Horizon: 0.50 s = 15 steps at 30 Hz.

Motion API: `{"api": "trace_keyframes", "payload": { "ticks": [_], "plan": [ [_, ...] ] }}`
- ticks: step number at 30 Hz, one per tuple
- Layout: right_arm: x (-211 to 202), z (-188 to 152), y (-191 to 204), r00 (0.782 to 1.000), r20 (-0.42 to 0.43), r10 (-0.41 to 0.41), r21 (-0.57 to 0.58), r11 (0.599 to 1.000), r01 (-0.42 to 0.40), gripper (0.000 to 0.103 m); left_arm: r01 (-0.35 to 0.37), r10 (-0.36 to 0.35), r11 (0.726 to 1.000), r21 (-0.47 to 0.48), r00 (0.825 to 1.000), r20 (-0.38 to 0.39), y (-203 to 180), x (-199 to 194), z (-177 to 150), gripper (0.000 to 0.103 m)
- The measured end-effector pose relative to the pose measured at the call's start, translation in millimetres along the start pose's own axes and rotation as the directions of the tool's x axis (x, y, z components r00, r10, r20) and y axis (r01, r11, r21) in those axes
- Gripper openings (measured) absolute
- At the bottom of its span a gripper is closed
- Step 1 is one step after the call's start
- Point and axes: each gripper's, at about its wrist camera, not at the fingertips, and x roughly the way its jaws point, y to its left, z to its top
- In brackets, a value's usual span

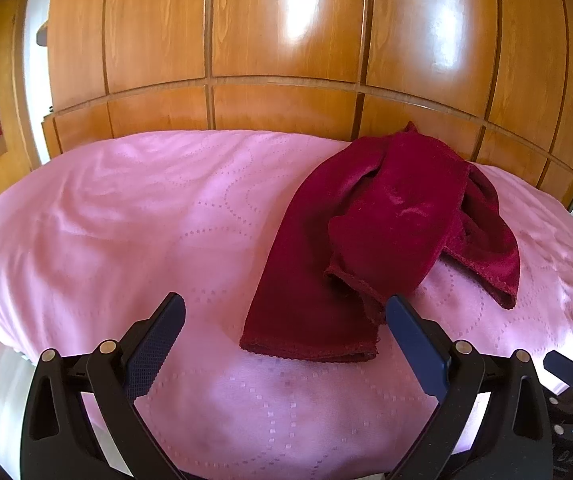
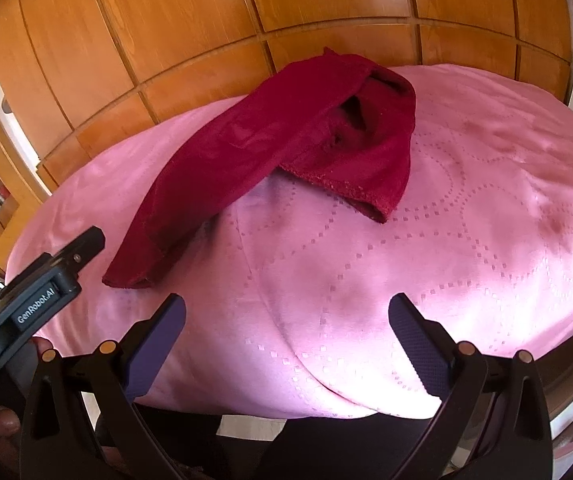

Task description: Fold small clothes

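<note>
Your left wrist camera looked forward between its own two fingers, low over the near edge of the pink bedspread, facing the wooden wardrobe doors behind the bed. Your right wrist camera sat similarly low and close — tilted somewhat leftward — facing the same doors. Both views shared the bedspread, the doors and the dark red garment; the right view also caught the left gripper at its left edge.
</note>
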Motion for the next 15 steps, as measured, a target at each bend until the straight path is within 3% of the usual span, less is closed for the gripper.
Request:
{"api": "trace_keyframes", "payload": {
  "ticks": [7, 10, 12, 15],
  "plan": [
    [11.0, 5.3, -6.0, 0.998, -0.043, 0.045, 0.029, 0.999, -0.044, 0.100, 0.013, -0.013, 1.000, 0.000, 1.000, -0.023, 4.6, 6.7, 0.4, 0.100],
    [22.8, 19.4, -11.6, 0.991, -0.081, 0.111, 0.053, 0.993, -0.107, 0.091, 0.010, -0.010, 1.000, -0.005, 1.000, -0.018, 17.2, 10.0, 8.5, 0.100],
    [34.4, 33.2, -17.9, 0.984, -0.100, 0.148, 0.101, 0.985, -0.138, 0.079, 0.004, -0.005, 0.999, -0.035, 1.000, -0.014, 31.4, 13.0, 14.8, 0.100],
    [54.7, 55.7, -22.9, 0.976, -0.107, 0.192, 0.159, 0.972, -0.174, 0.072, 0.006, -0.007, 0.998, -0.067, 1.000, -0.021, 51.5, 18.6, 20.0, 0.097]
  ]
}}
